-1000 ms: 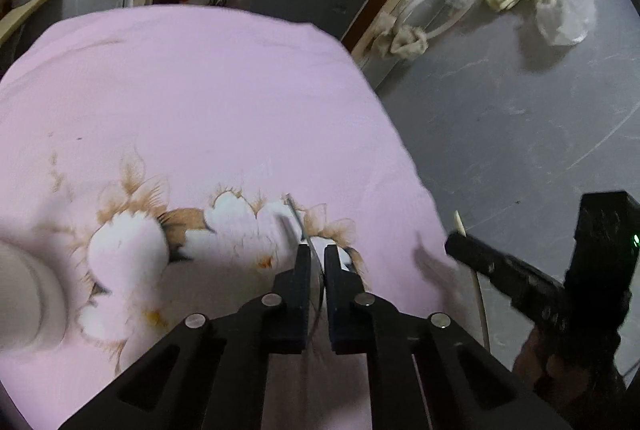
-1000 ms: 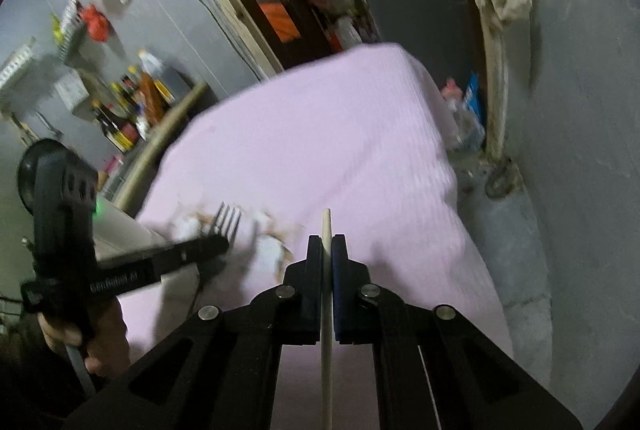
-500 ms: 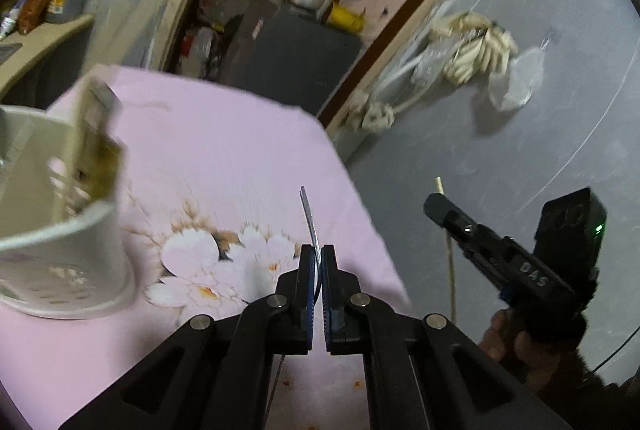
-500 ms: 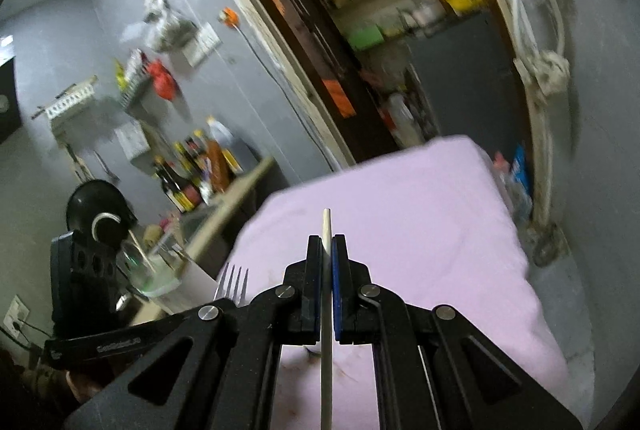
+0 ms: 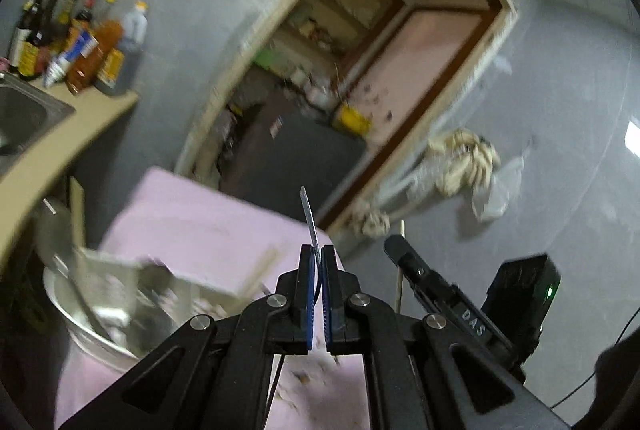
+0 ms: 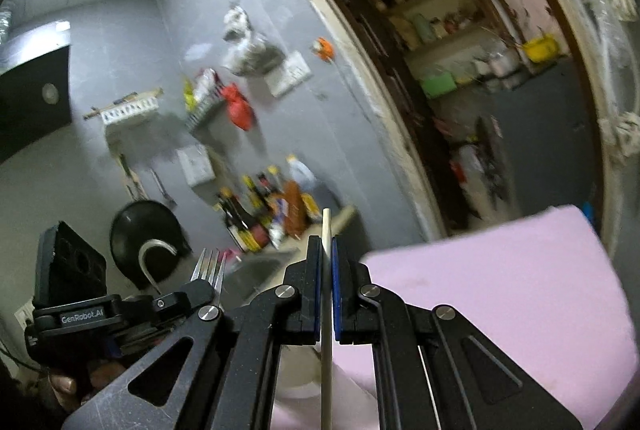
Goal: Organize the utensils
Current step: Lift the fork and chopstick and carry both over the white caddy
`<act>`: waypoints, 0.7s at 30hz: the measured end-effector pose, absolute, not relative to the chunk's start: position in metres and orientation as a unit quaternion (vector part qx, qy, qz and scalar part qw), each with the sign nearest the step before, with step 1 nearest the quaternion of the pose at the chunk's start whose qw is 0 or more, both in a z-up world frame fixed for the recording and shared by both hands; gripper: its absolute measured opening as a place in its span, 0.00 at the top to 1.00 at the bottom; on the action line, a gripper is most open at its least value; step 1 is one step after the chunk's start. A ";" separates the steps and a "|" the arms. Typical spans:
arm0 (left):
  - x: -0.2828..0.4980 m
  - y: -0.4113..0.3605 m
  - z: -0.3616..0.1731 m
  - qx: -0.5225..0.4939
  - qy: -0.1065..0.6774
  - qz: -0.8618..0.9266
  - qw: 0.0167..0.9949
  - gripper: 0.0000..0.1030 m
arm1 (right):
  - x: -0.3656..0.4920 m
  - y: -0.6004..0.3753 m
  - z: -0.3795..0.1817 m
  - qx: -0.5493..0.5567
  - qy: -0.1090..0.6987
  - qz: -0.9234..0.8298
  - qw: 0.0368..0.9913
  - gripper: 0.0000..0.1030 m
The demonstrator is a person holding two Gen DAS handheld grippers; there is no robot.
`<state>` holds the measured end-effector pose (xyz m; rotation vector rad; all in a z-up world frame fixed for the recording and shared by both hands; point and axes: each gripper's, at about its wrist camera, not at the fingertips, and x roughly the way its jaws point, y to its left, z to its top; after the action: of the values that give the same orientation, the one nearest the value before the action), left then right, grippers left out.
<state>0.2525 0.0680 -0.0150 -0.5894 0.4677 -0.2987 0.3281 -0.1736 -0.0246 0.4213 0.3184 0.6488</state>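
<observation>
My left gripper (image 5: 316, 254) is shut on a metal fork (image 5: 309, 216), seen edge-on and pointing up; its tines show in the right wrist view (image 6: 210, 268). My right gripper (image 6: 327, 246) is shut on a pale wooden chopstick (image 6: 326, 294), held upright; it also shows in the left wrist view (image 5: 400, 270). A white utensil holder (image 5: 120, 306) with several utensils stands at lower left on the pink tablecloth (image 5: 208, 226), below and left of my left gripper.
A counter (image 5: 48, 150) with a sink and sauce bottles (image 5: 80, 42) lies to the left. A doorway (image 5: 344, 78) opens beyond the table. The grey wall (image 5: 560, 150) is on the right. The tablecloth's far edge (image 6: 520, 262) shows in the right wrist view.
Both grippers have lifted and tilted upward with their utensils; the views swung from the tabletop to the wall and doorway. The utensil holder has come in close at lower left.
</observation>
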 end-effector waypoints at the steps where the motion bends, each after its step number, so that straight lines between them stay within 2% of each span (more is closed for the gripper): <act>1: 0.252 0.078 -0.012 -0.293 0.218 -0.140 0.920 0.96 | 0.329 -0.166 -0.021 0.210 0.144 0.320 0.913 0.96; 6: 0.261 0.124 -0.003 -0.323 0.166 -0.106 0.926 0.96 | 0.331 -0.135 -0.009 0.256 0.066 0.324 0.908 0.96; 13: 0.276 0.161 -0.020 -0.359 0.124 -0.065 0.923 0.96 | 0.338 -0.117 -0.031 0.320 0.039 0.247 0.914 0.96; 21: 0.287 0.168 -0.046 -0.357 0.122 -0.037 0.925 0.96 | 0.330 -0.105 -0.047 0.281 0.010 0.148 0.948 0.96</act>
<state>0.2867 0.1685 -0.0456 -0.7321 0.2492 -0.0756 0.3300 -0.1046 -0.0470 0.5709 0.0200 0.3013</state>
